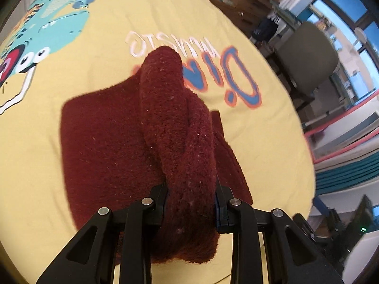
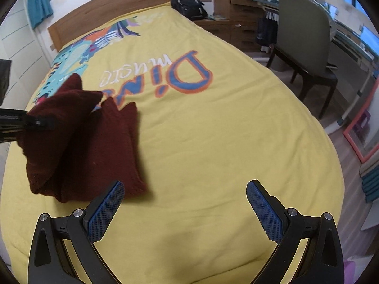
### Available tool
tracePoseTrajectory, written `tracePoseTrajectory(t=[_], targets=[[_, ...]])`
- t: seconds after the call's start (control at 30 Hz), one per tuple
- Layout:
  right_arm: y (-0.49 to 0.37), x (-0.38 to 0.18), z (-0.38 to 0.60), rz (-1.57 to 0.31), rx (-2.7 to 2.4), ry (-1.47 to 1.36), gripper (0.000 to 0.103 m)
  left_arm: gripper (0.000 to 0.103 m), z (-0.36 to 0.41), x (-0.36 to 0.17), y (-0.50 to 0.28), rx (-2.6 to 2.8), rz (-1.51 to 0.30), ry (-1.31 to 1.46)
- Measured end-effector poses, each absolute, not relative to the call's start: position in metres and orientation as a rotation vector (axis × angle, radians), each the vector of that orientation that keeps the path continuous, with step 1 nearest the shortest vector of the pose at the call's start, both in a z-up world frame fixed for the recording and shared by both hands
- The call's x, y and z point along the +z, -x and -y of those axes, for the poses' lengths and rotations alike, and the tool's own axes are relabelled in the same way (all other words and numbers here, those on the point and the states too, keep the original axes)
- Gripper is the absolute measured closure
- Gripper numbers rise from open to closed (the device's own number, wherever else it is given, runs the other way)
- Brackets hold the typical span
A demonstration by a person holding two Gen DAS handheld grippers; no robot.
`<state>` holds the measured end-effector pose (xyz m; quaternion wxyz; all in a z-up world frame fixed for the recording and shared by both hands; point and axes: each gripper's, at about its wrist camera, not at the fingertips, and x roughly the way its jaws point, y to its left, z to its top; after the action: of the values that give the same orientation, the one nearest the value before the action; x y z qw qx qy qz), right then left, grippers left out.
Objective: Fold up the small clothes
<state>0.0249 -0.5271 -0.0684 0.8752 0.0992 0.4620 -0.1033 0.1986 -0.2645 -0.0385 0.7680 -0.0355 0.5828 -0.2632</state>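
A small dark red knitted garment [image 1: 106, 146] lies partly folded on a yellow bedspread [image 1: 47, 82]. My left gripper [image 1: 190, 201] is shut on a thick bunched fold of it, and the fold rises up from the flat part. In the right wrist view the same garment [image 2: 94, 146] sits at the left, with the left gripper [image 2: 42, 122] holding its raised edge from the left side. My right gripper [image 2: 184, 189] hovers over bare bedspread [image 2: 213, 142] to the right of the garment, its blue pads [image 2: 106, 210] wide apart with nothing between them.
The bedspread carries a dinosaur print [image 2: 71, 59] and large lettering [image 2: 180, 75]. A wooden headboard [image 2: 106, 7] and a black backpack [image 2: 189, 2] stand at the far end. A grey chair [image 2: 305, 47], a desk and a red-framed mirror [image 2: 360, 130] line the right side.
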Motion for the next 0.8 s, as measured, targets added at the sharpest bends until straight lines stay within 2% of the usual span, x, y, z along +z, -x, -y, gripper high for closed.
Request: tracePoseTrajectory(t=[0.17, 0.47, 0.53, 0.6, 0.67, 0.73, 0.8], targets=[[-0.019, -0.085, 0.535, -0.999, -0.222, -0.236, 0.0, 0.078, 0.281, -0.074, -0.19, -0.511, -1.314, -0.012], [-0.016, -0.102, 0.536, -1.035, -0.21, -0.262, 0.0, 0.061, 0.293, -0.085, -0.191, -0.456, -1.347, -0.003], [-0.016, -0.101, 0.536, -1.035, -0.21, -0.261, 0.0, 0.053, 0.293, -0.081, -0.188, -0.459, -1.34, -0.012], [-0.016, -0.1, 0.536, -1.035, -0.211, -0.261, 0.0, 0.028, 0.293, -0.077, -0.186, -0.465, -1.34, -0.006], [-0.016, -0.098, 0.536, -1.034, -0.212, -0.255, 0.0, 0.013, 0.292, -0.073, -0.185, -0.47, -1.339, -0.003], [-0.016, -0.096, 0.535, -1.032, -0.212, -0.25, 0.0, 0.012, 0.291, -0.065, -0.183, -0.474, -1.322, -0.014], [-0.016, -0.093, 0.534, -1.028, -0.21, -0.245, 0.0, 0.001, 0.287, -0.055, -0.182, -0.485, -1.309, -0.001]])
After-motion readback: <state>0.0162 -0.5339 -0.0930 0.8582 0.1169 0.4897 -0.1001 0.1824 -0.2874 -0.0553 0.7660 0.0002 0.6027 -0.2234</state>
